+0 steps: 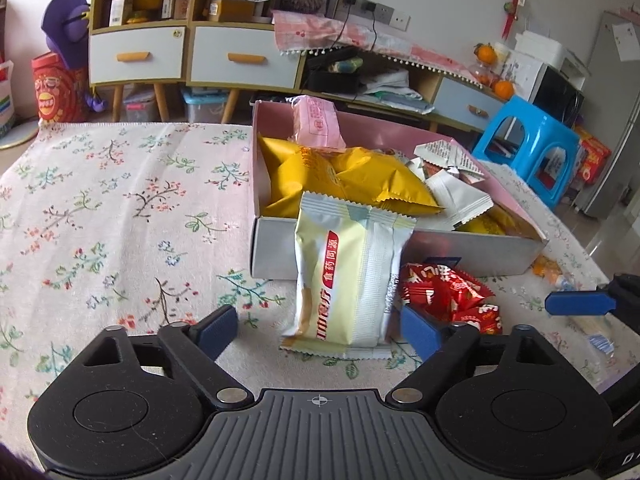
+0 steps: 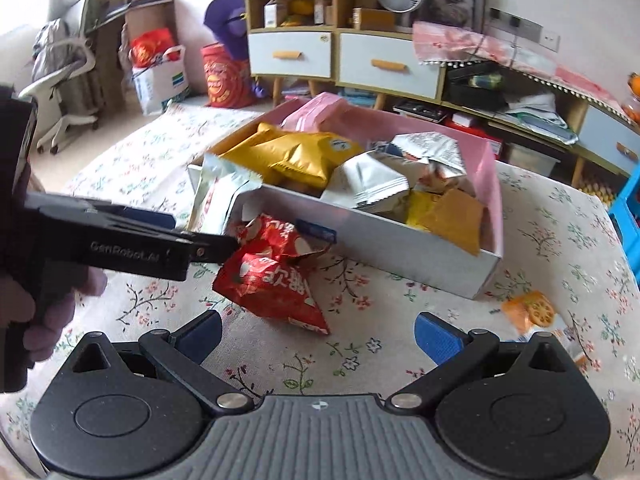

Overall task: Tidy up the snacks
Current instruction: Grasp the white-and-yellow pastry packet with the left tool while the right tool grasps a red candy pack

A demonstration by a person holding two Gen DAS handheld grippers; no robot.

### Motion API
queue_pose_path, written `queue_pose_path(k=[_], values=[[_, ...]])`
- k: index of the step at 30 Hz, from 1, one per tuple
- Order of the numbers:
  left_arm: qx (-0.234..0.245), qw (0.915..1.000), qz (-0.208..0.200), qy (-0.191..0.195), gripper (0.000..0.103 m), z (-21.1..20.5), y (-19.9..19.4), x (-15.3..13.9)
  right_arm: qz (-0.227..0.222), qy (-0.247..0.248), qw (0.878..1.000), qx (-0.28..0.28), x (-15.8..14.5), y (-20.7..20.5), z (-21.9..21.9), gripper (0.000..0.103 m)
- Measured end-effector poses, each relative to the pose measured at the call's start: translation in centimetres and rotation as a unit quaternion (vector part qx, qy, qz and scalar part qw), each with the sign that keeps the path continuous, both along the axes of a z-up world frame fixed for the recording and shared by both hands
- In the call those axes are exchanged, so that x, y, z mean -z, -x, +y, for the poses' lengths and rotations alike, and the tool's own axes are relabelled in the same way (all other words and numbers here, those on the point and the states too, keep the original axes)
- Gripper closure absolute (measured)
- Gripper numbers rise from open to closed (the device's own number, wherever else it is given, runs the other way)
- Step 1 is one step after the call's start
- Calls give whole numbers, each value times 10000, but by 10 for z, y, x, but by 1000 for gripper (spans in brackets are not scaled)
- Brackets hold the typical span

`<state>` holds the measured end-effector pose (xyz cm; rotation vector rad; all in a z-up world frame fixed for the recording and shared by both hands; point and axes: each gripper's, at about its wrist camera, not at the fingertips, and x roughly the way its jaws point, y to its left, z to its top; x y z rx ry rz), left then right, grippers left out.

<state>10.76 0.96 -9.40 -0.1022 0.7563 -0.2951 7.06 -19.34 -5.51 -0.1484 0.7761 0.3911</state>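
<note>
Across the left wrist view, from left to right, we see a floral cloth (image 1: 120, 200), then a pale crinkled packet (image 1: 348, 280) standing on end against the near wall of the box (image 1: 276, 248); its red label carries Chinese characters we cannot read for certain. Our left gripper (image 1: 320, 330) is spread, the packet between its blue ribbed pads (image 1: 218, 328); whether the right pad touches the wrapper we cannot tell. Right of the packet lies a glossy red pouch (image 1: 448, 292) printed with white characters. The box is grey outside, pink inside, and heaped with yellow foil bags (image 1: 360, 176), white sachets (image 1: 460, 196) and a pink wrapper (image 1: 318, 122).

At the left edge of the right wrist view, the left gripper's black body (image 2: 132, 246) reads "GenRobot.AI", a hand (image 2: 40, 312) around its grip. The red pouch (image 2: 272, 280) sits crumpled at centre, just ahead of our right gripper (image 2: 318, 338), whose jaws stand wide and hold nothing. Farther right, beside the box corner, lies a clear packet of orange lotus-root-shaped slices (image 2: 528, 312).
</note>
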Motion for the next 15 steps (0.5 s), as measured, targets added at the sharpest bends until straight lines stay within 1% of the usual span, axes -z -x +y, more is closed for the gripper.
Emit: queue_pose_path(k=[2,3,4,6,8,11,13,15], values=[[-10,10000,42,-9,25,1,-3,-1,-61,107,9999,-30,0,-2,6,10],[-23,10000,78,18,31,2,-5,-3,-85,132,9999,-44,0,-3,8,10],[-31,9999,114,47,34,3,-6,-3,-104,152,9998,-73,0,-4,11,10],[-21,9998,183,71,49,2,-9,-5,-119,183,9997,-129,0,-8,16,10],[-30,9997,253,46,57,2,-11,-6,-116,213,9995,-212,3,-10,22,10],[-59,9994,336,35,58,2,-13,-7,-97,245,9992,-296,7,-12,29,12],[-74,9992,380,-8,59,2,-12,-8,-94,241,9991,-337,9,-12,31,16],[-92,9990,430,-12,59,3,-12,-9,-117,252,9990,-343,8,-10,31,18]])
